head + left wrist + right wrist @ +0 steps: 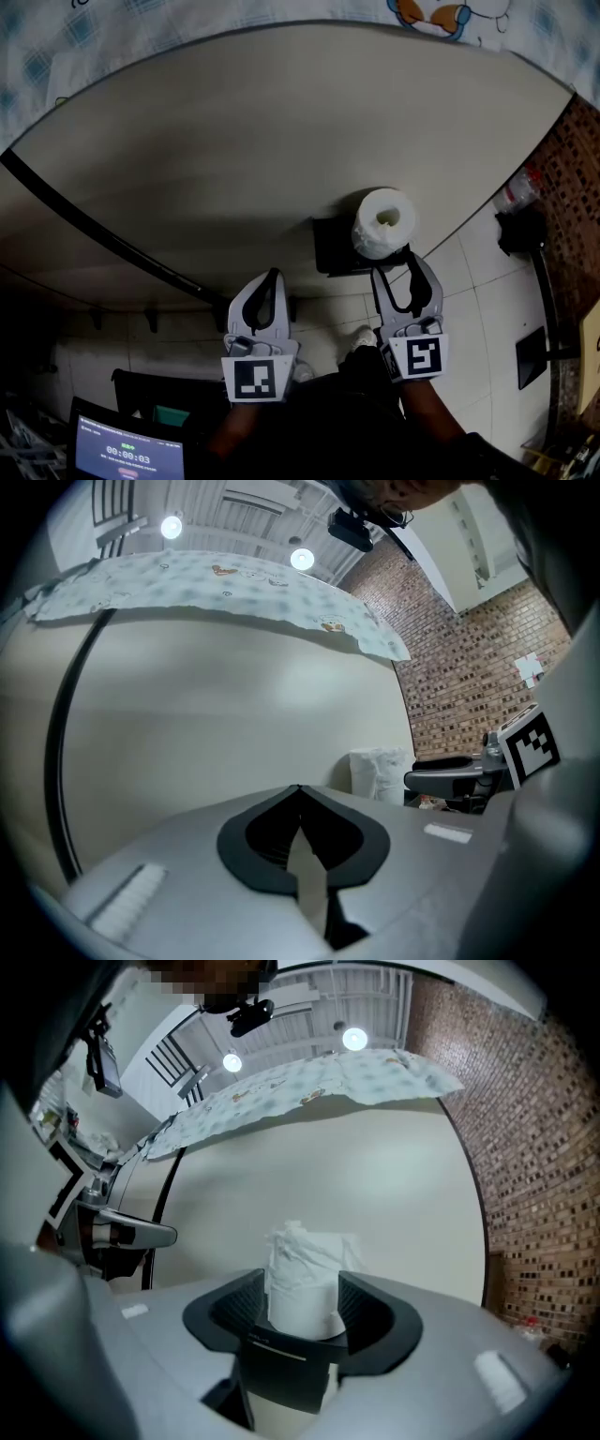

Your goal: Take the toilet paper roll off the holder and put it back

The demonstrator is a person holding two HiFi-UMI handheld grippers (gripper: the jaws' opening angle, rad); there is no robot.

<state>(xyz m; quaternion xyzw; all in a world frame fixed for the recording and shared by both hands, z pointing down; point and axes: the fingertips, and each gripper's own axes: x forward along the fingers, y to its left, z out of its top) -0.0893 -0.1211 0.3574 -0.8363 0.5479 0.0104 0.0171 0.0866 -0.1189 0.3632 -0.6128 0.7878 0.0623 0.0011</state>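
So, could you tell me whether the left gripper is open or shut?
Shut: the left gripper has its jaw tips meeting, with nothing between them. The head view shows the same.

White toilet paper roll (384, 223), ragged-topped, upright on black holder (333, 251) against the wall, gripped between right gripper (401, 270) jaws.

On my remote feed, a black holder (333, 246) fixed to the beige wall (281, 141) carries a white toilet paper roll (384, 222), above the pale tiled floor (487, 305).
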